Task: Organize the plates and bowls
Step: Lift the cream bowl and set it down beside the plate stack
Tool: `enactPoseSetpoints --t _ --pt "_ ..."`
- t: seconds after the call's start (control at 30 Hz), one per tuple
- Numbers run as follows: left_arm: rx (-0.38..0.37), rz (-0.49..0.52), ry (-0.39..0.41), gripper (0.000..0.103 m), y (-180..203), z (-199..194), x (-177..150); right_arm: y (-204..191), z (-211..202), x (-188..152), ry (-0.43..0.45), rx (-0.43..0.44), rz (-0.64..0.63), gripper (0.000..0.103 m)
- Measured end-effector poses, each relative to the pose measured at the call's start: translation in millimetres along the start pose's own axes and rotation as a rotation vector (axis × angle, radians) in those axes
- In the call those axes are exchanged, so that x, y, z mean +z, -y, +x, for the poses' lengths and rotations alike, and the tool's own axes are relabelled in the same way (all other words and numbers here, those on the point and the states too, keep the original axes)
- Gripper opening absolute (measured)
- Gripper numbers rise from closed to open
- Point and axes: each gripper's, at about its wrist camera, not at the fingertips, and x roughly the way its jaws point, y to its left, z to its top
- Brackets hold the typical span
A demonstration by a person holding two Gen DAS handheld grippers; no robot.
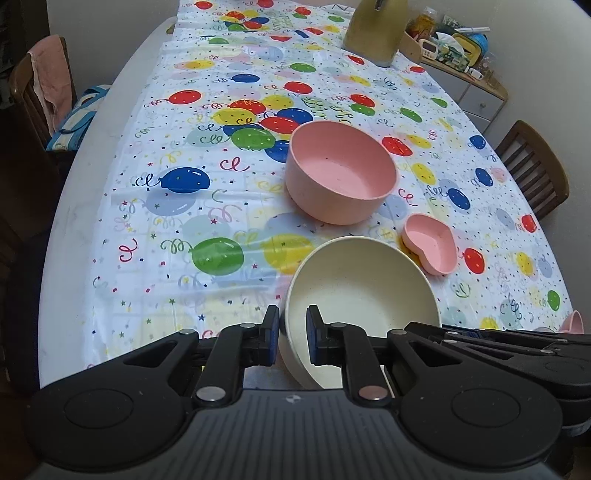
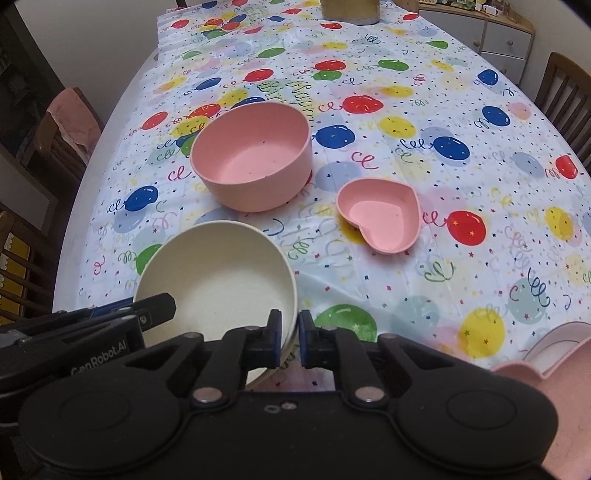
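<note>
Nearest me on the balloon tablecloth (image 1: 177,206) sits the cream bowl (image 1: 364,291), tilted, and I've got both tongs on its rim. My left gripper (image 1: 292,334) pinches the near-left rim, one pad inside, one outside. My right gripper (image 2: 289,338) pinches the near-right rim the same way. Beyond it stands the big pink bowl (image 2: 253,155), upright, apart from the cream one. Right of that lies the pink heart dish (image 2: 382,219), alone. A tan appliance (image 1: 375,31) stands at the far end. Wooden chairs (image 1: 533,168) flank the table.
</note>
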Motion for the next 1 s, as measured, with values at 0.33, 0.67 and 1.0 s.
enactPoseSetpoints --t 0.33,0.67,1.0 --pt "-0.035 0.07 -0.033 0.015 16 -34 -30 8 -36 -22 -0.037 0.018 -0.037 0.009" --pt "-0.067 0.115 -0.09 0.015 28 -53 -64 20 -59 -61 -0.099 0.034 -0.071 0.009" --pt "-0.1 0.145 -0.159 0.015 39 -59 -97 34 -74 -89 -0.139 0.037 -0.074 0.009"
